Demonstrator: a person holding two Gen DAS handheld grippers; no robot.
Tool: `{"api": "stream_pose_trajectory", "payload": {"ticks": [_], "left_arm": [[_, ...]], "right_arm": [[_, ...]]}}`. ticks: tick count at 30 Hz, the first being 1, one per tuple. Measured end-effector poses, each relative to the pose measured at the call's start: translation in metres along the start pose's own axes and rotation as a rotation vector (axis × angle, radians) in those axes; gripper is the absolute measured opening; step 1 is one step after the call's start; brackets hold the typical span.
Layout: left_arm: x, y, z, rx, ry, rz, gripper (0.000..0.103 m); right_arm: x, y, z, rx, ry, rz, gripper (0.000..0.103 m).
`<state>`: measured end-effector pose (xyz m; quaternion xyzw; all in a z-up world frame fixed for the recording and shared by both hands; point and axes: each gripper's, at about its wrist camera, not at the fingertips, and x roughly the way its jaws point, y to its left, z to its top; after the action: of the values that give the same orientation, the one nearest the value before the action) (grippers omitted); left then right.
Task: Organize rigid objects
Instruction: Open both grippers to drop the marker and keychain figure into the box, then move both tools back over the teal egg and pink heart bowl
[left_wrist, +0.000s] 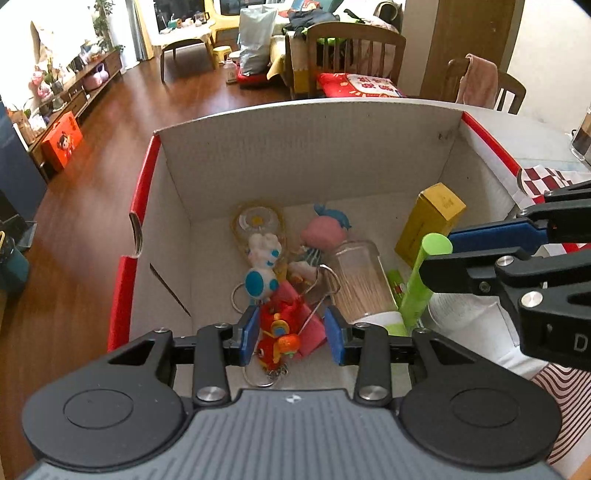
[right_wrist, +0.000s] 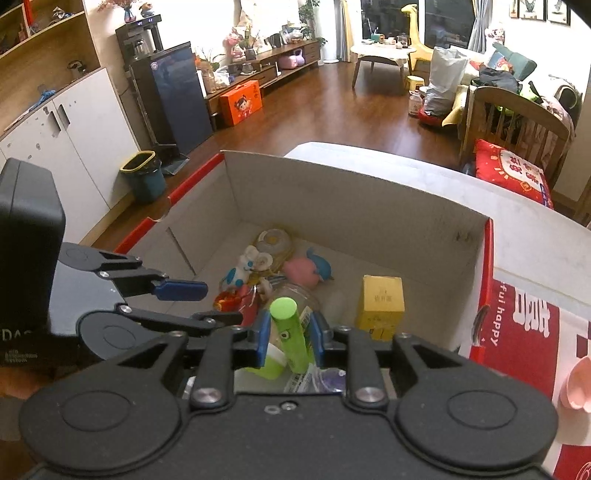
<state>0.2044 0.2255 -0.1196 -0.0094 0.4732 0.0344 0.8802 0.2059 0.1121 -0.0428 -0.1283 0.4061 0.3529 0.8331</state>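
A cardboard box (left_wrist: 314, 162) with red outer sides holds several objects: a white and blue bunny toy (left_wrist: 260, 266), a pink doll (left_wrist: 321, 236), a clear toothpick jar (left_wrist: 360, 284), a yellow carton (left_wrist: 430, 221) and a red toy keychain (left_wrist: 277, 338). My left gripper (left_wrist: 291, 334) hangs open over the box, its blue pads on either side of the red keychain and not touching it. My right gripper (right_wrist: 288, 338) has its pads against a green tube (right_wrist: 290, 332) and holds it upright inside the box. The tube also shows in the left wrist view (left_wrist: 424, 277).
The box (right_wrist: 354, 199) stands on a white table (right_wrist: 535, 236) beside a red printed cloth (right_wrist: 524, 332). A wooden chair (left_wrist: 354, 55), a red cushion (left_wrist: 364, 85) and wood floor lie beyond. A glass (left_wrist: 583, 136) stands at the table's right.
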Motion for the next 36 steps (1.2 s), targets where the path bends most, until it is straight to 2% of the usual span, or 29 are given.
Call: {"api": "stream_pose_trajectory", "payload": {"ticks": [1,2,7,14,24,31,32,34,36], "left_arm": [[-0.002,0.0,-0.001,0.001,-0.001,0.003,0.044],[-0.004,-0.001,-0.002,0.002,-0.006,0.007,0.052],[-0.011,-0.005,-0.004,0.007,-0.018,0.009,0.055],[-0.035,-0.008,-0.009,-0.005,-0.066,0.002,0.066],[-0.073,-0.03,-0.013,0.031,-0.155,0.008,0.066],[-0.102,-0.051,-0.012,0.011,-0.224,-0.023,0.067],[-0.105,-0.054,-0.011,0.008,-0.228,-0.024,0.068],[-0.11,-0.061,-0.011,0.004,-0.233,-0.034,0.077],[-0.113,-0.069,-0.011,-0.001,-0.243,-0.043,0.079]], "right_arm": [[-0.001,-0.001,-0.001,0.002,-0.001,0.005,0.024],[-0.002,-0.001,-0.001,0.005,-0.002,0.008,0.025],[-0.014,0.001,-0.005,0.008,-0.017,0.022,0.029],[-0.039,0.007,-0.011,-0.002,-0.048,0.038,0.034],[-0.084,0.004,-0.024,0.011,-0.11,0.059,0.044],[-0.125,-0.02,-0.045,0.043,-0.158,0.054,0.061],[-0.131,-0.024,-0.048,0.044,-0.164,0.052,0.063],[-0.143,-0.034,-0.056,0.046,-0.178,0.043,0.065],[-0.153,-0.046,-0.064,0.051,-0.188,0.031,0.07]]}}
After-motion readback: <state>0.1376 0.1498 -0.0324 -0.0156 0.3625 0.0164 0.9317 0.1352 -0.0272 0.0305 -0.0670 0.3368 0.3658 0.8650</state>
